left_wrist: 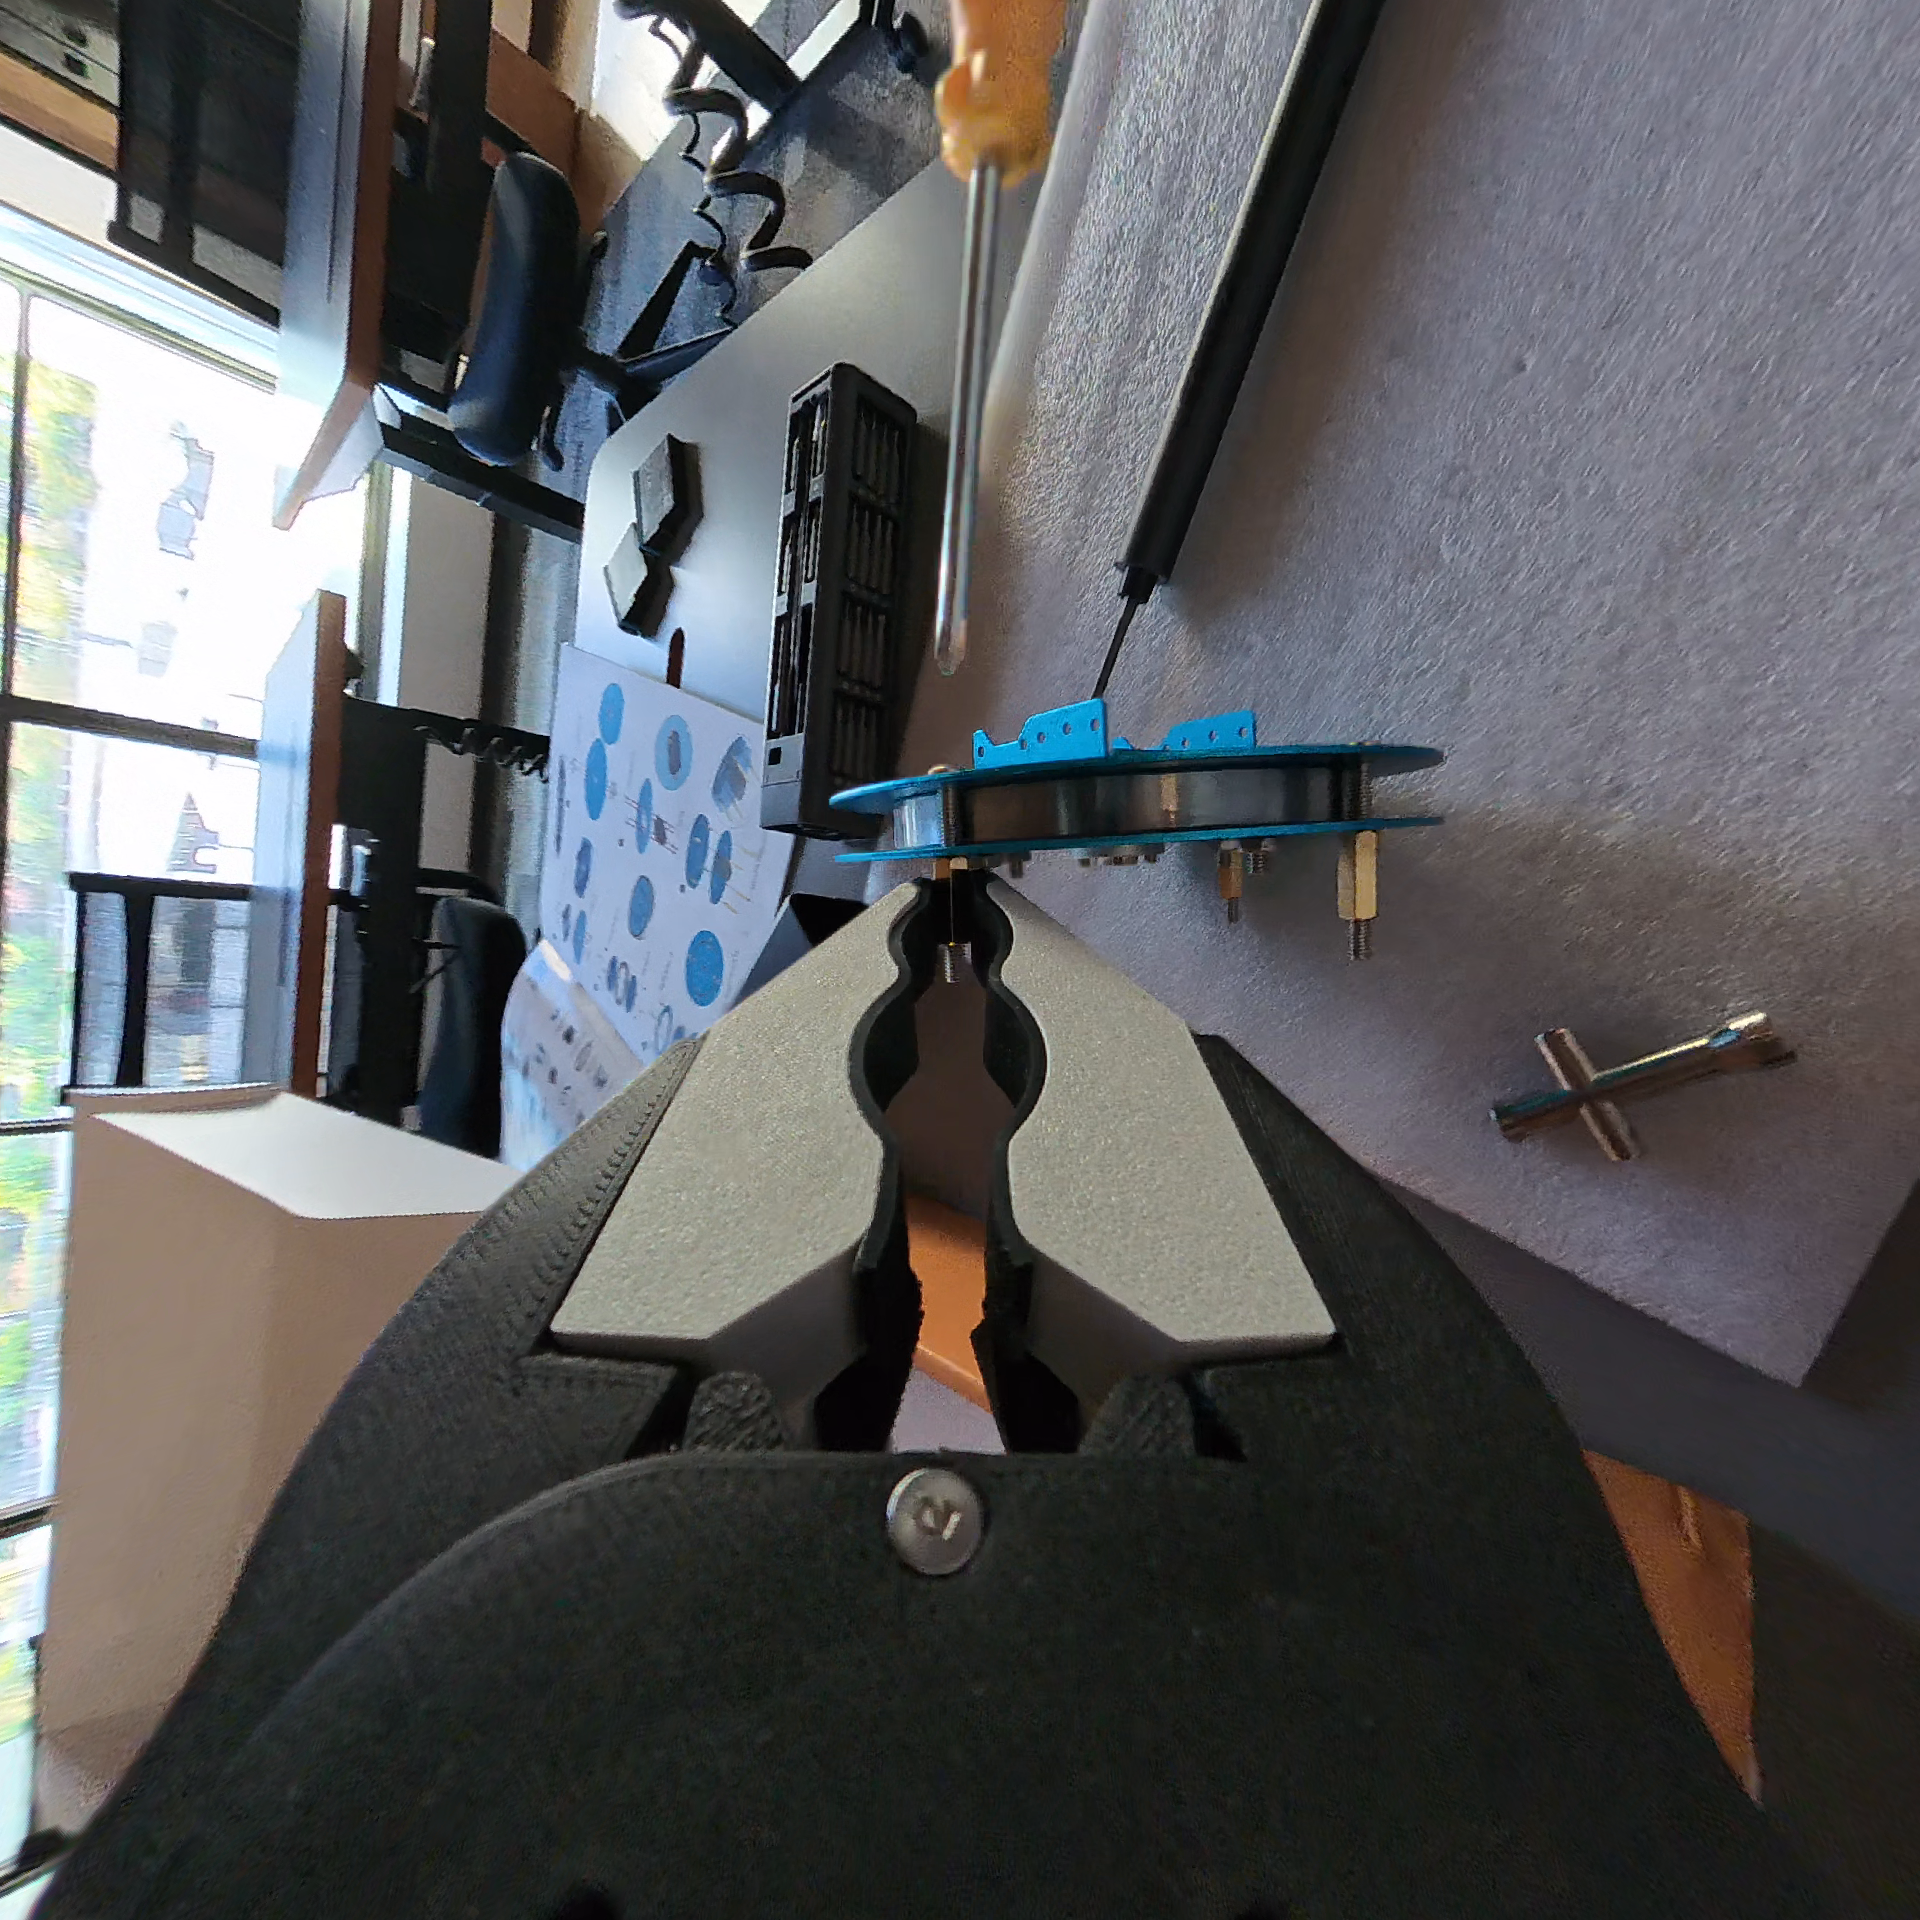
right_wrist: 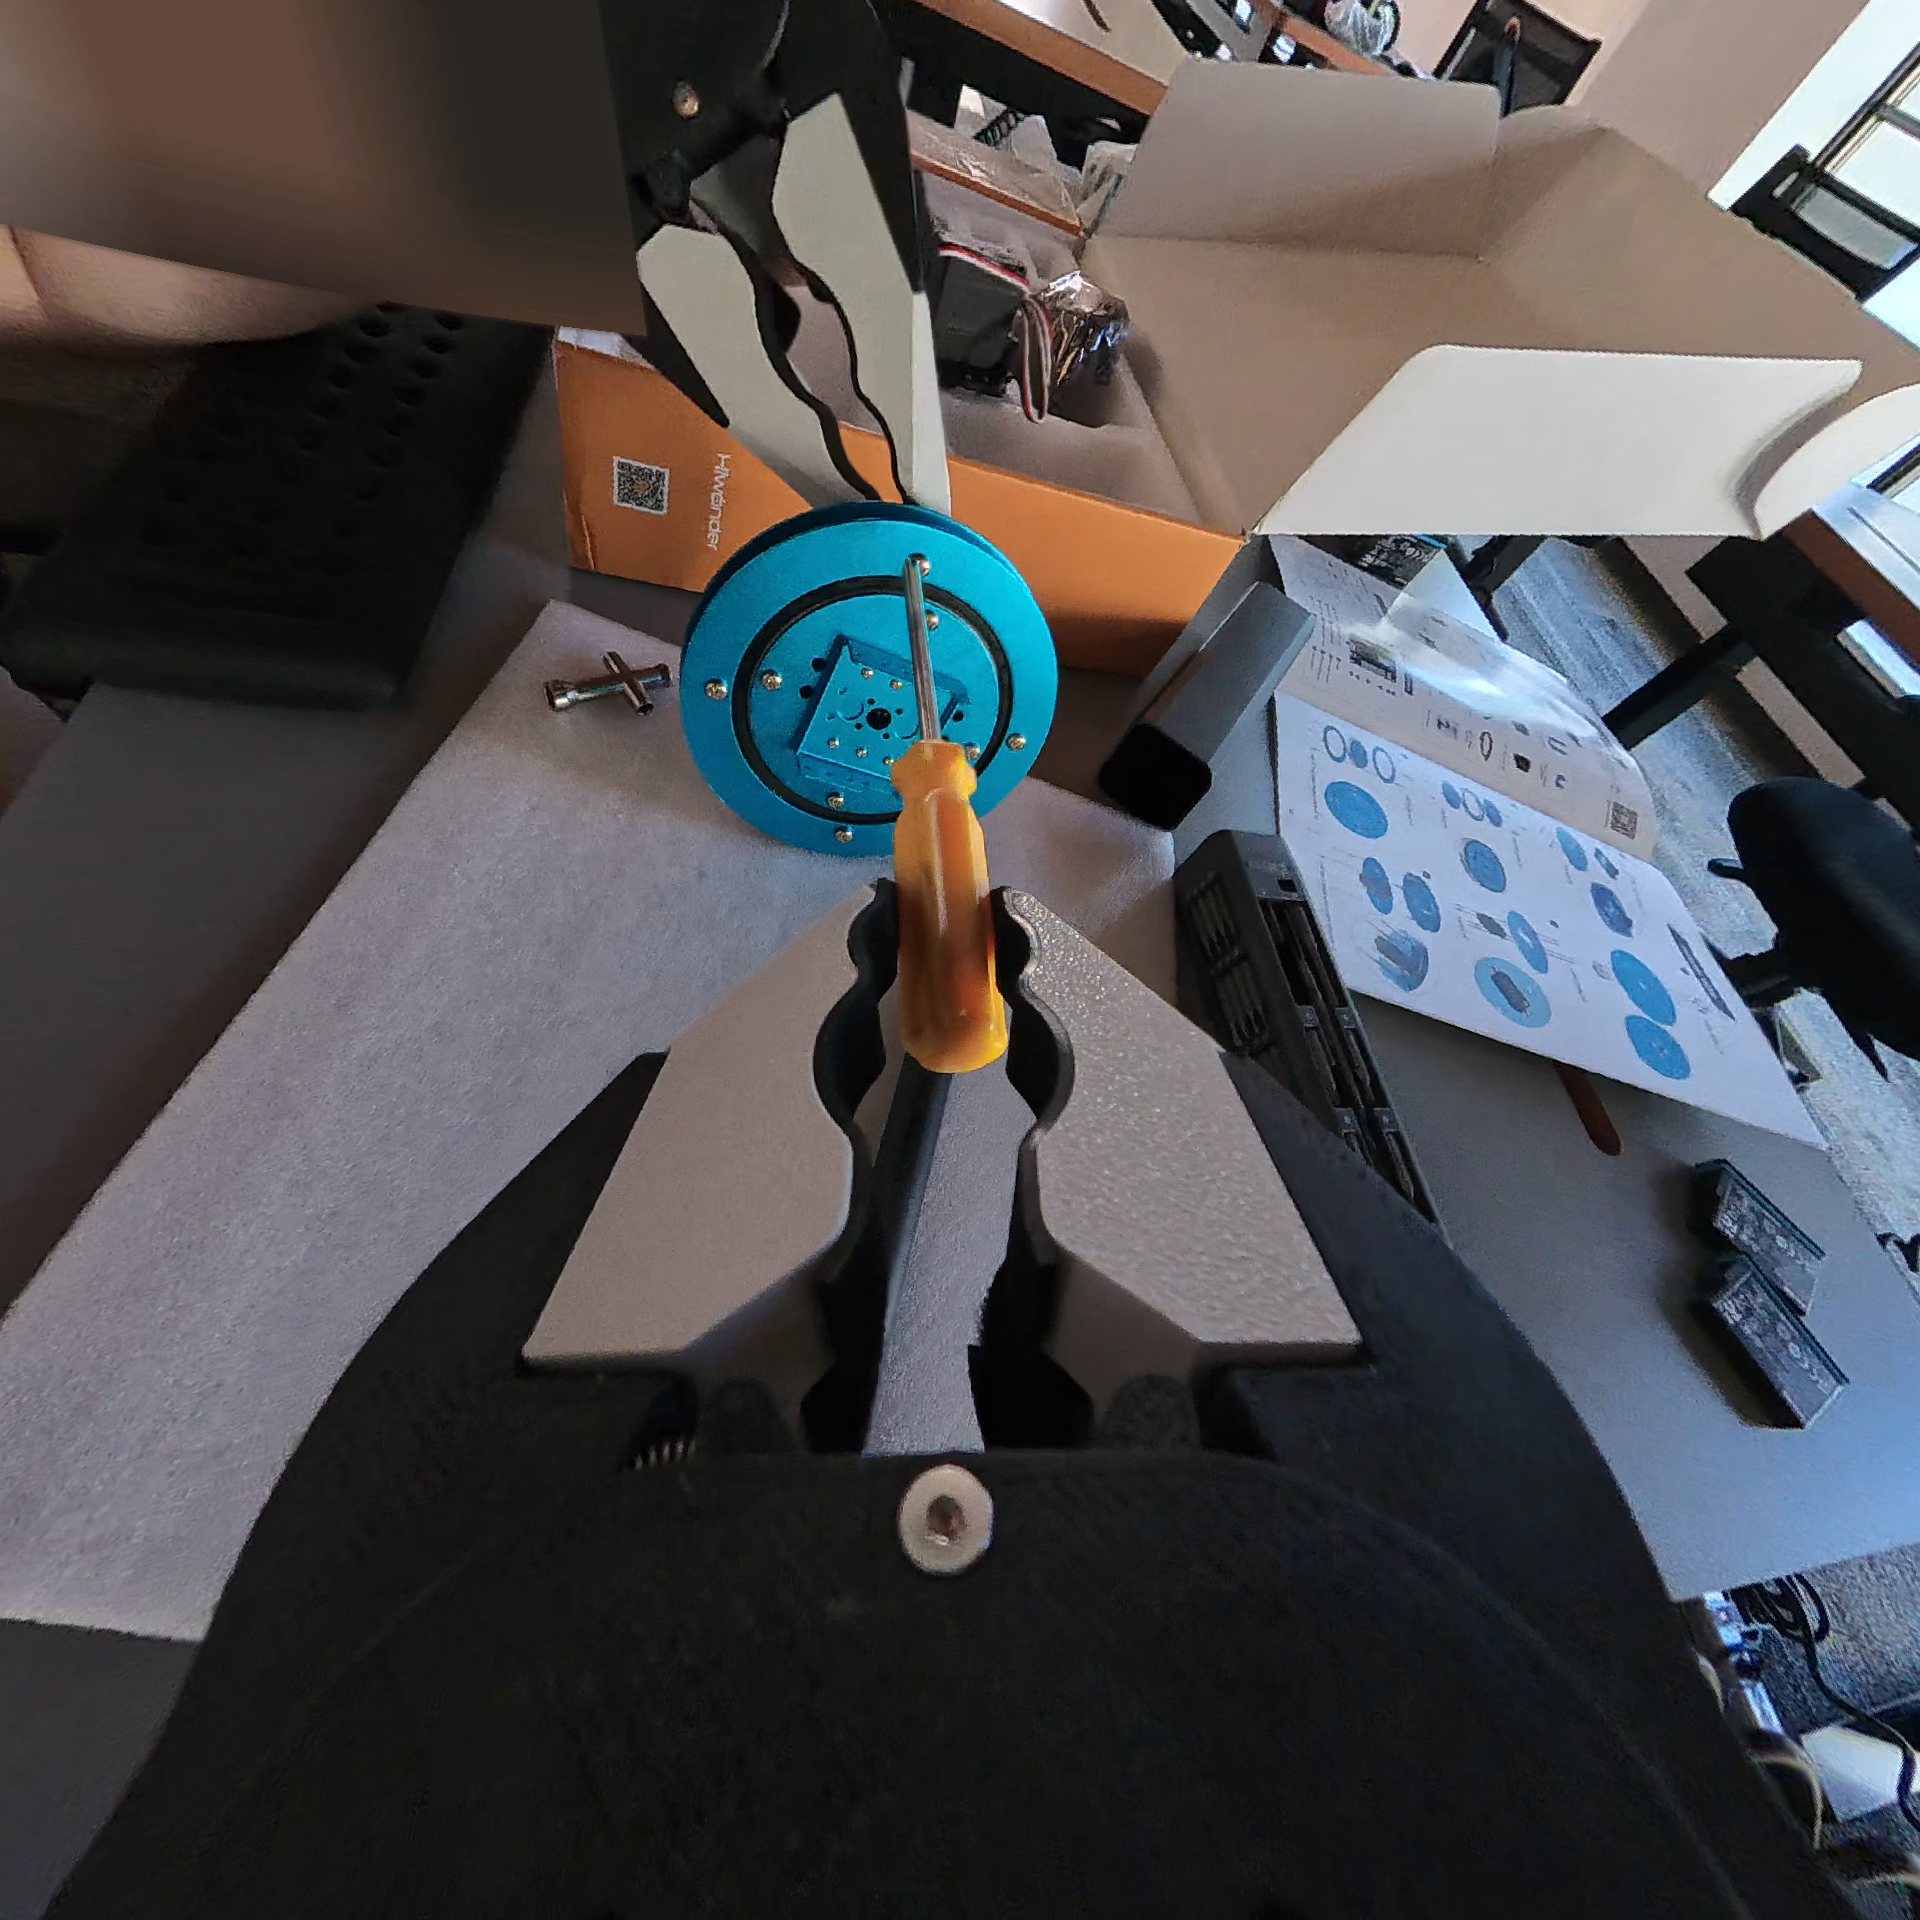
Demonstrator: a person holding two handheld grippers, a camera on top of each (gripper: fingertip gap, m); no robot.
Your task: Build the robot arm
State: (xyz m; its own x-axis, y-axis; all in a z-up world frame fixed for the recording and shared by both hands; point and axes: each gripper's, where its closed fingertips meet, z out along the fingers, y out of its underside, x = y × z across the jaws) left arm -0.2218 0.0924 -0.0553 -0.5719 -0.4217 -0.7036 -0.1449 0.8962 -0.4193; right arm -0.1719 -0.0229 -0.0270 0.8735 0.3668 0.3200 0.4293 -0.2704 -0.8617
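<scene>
The left gripper [left_wrist: 954, 902] has its jaws drawn almost together, pinching a slim brass standoff [left_wrist: 952, 914] that projects from the lower plate of a blue disc assembly [left_wrist: 1132, 805], two round blue plates stacked around a dark ring, held on edge above the mat. The right gripper [right_wrist: 940, 935] is clamped on the amber handle of a screwdriver [right_wrist: 943, 914], whose steel shaft runs forward across the face of the disc; its tip lies near a screw close to the rim, though contact cannot be confirmed. A blue square bracket [right_wrist: 868, 722] sits at the disc's centre (pierced with small holes). A metal cross wrench [left_wrist: 1642, 1086] lies on the grey felt mat [left_wrist: 1558, 520], apart from the disc. A black precision driver [left_wrist: 1236, 343] rests on the mat behind the disc, and in the right wrist view it is largely hidden by that gripper's fingers. Beside the mat stand a black bit case [right_wrist: 1288, 997], an instruction sheet [right_wrist: 1507, 914] with blue diagrams, and two small black blocks [right_wrist: 1766, 1288]. An open orange-and-white cardboard box [right_wrist: 1039, 520] stands behind the disc. The grey table [right_wrist: 1558, 1403] stands in an office with chairs and windows; a blurred patch covers the upper left of the right wrist view.
</scene>
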